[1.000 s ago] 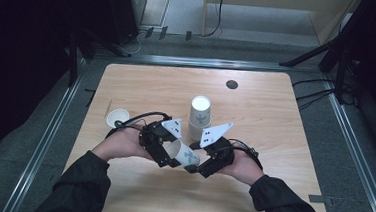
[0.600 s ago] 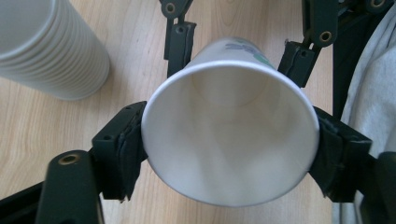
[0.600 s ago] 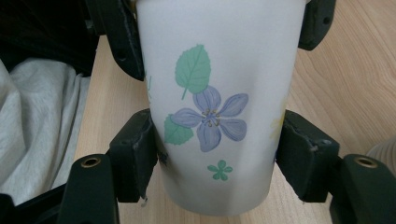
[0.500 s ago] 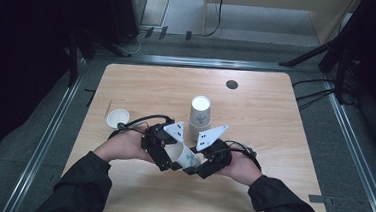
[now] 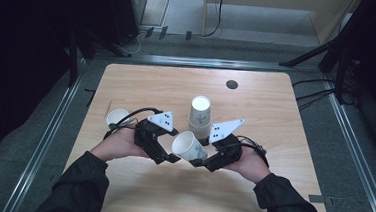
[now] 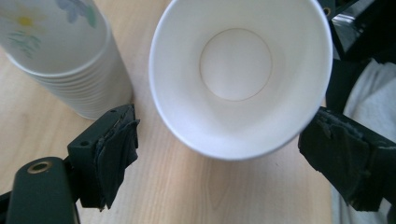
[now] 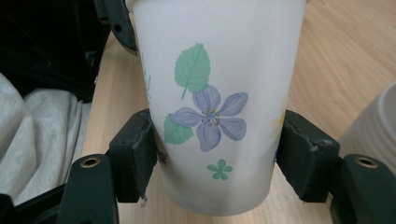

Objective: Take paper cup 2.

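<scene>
While gripped, cup (image 5: 189,146) between tongs (image 5: 200,154).

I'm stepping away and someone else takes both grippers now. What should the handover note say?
Right gripper: shut on the flowered paper cup, pads on its sides near the base, cup tipped with its mouth toward the left gripper.
Left gripper: open, jaws either side of the cup's rim, not touching it.
Stack of upside-down cups stands just behind, mid-table. Another single cup stands upright at the left.
Done: one cup is held apart from the stack.
Left: probably pass it to the left gripper or set it down; where it goes isn't evident.
</scene>
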### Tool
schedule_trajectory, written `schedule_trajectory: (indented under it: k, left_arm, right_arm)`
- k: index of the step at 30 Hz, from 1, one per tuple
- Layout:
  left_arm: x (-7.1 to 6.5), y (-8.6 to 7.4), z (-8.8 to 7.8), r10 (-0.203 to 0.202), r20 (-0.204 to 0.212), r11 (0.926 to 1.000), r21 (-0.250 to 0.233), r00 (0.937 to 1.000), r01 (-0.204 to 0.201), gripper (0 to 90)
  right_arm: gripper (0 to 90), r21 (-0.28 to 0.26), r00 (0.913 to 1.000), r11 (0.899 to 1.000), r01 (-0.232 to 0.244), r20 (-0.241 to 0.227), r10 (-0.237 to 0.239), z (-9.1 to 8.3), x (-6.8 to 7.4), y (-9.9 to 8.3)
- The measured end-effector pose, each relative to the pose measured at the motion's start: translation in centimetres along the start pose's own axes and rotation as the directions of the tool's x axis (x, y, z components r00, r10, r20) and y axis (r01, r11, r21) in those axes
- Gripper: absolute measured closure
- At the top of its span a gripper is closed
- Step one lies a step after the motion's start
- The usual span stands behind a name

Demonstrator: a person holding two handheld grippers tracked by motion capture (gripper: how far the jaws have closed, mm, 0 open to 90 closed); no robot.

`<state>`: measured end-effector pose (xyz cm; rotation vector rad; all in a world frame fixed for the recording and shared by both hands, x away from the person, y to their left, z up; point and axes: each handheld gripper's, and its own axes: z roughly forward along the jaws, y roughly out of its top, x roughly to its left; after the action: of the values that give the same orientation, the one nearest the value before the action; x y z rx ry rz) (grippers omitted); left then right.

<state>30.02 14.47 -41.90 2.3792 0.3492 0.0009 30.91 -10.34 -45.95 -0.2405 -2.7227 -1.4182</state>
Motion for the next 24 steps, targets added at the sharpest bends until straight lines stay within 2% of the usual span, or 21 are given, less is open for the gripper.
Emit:
schedule_trajectory:
  k: [4,9,13,17,21,24]
  left_arm:
    - [0.0,-0.6,-0.3,-0.023,0.004,0.9995,-0.020,0.9997,0.023,12.5]
    - [0.5,-1.1,0.1,-0.093,0.014,0.9946,-0.044,0.9956,0.093,12.5]
    - [0.3,-1.0,0.5,-0.101,0.015,0.9934,-0.055,0.9948,0.101,12.6]
    - [0.1,-0.7,0.7,-0.103,0.029,0.9897,-0.097,0.9942,0.105,12.6]
    - [0.0,-0.5,0.9,-0.109,0.022,0.9867,-0.119,0.9938,0.110,12.7]
    - [0.1,-0.4,1.0,-0.114,0.036,0.9836,-0.137,0.9929,0.117,12.7]
  right_arm:
    - [33.9,-0.019,0.9999,1.000,-0.007,0.009,0.007,-0.5,-0.1,0.0]
    - [33.8,-0.033,0.9999,0.999,-0.010,0.010,0.010,-1.0,-0.3,0.0]
    - [33.8,-0.047,0.9998,0.999,-0.017,0.013,0.018,-1.3,-0.4,0.0]
    - [33.8,-0.060,0.9997,0.998,-0.020,0.011,0.020,-1.5,-0.6,0.0]
    - [33.7,-0.063,0.9998,0.998,-0.021,0.006,0.021,-1.5,-0.5,0.0]
    - [33.7,-0.062,0.9998,0.998,-0.020,-0.006,0.019,-1.5,-0.5,0.0]
